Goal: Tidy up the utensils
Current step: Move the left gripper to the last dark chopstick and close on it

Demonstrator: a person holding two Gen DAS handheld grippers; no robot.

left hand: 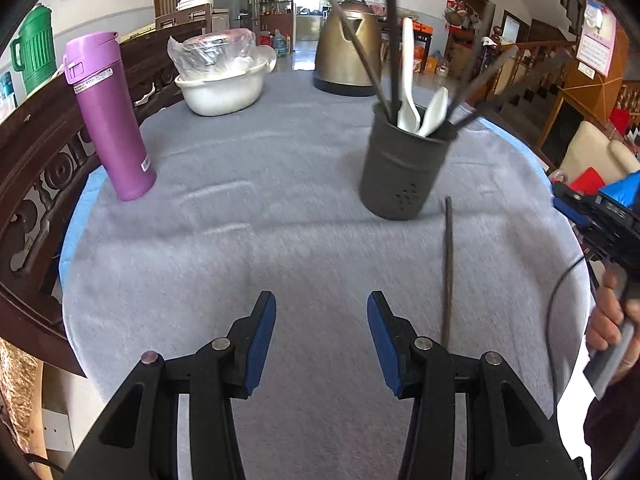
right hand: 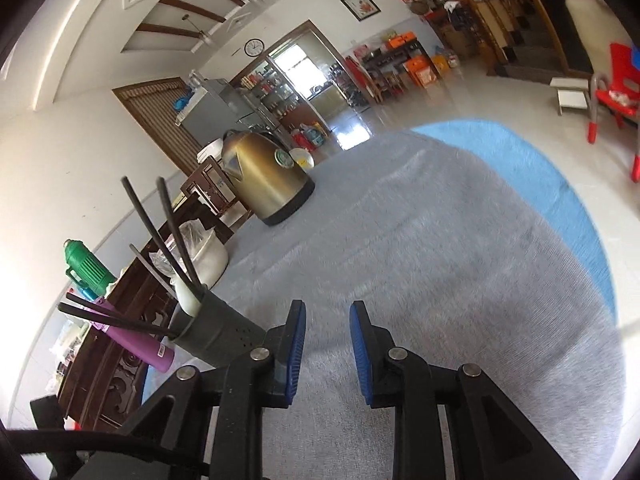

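A dark grey utensil holder [left hand: 404, 164] stands on the grey cloth, right of centre, with white spoons [left hand: 412, 92] and several dark chopsticks [left hand: 360, 46] sticking out of it. One dark chopstick [left hand: 447, 268] lies loose on the cloth in front of the holder, just right of my left gripper [left hand: 322, 308]. That gripper is open with nothing between its blue pads. In the right wrist view the holder [right hand: 216, 336] sits at the left, beside my right gripper [right hand: 328, 316], which stands narrowly open over bare cloth and holds nothing.
A purple flask [left hand: 108, 116] stands at the left, a white bowl [left hand: 222, 88] with bagged items at the back, and a brass kettle [left hand: 348, 48] behind the holder. A carved wooden chair back [left hand: 36, 184] hugs the table's left edge. A person's hand [left hand: 608, 316] is at the right.
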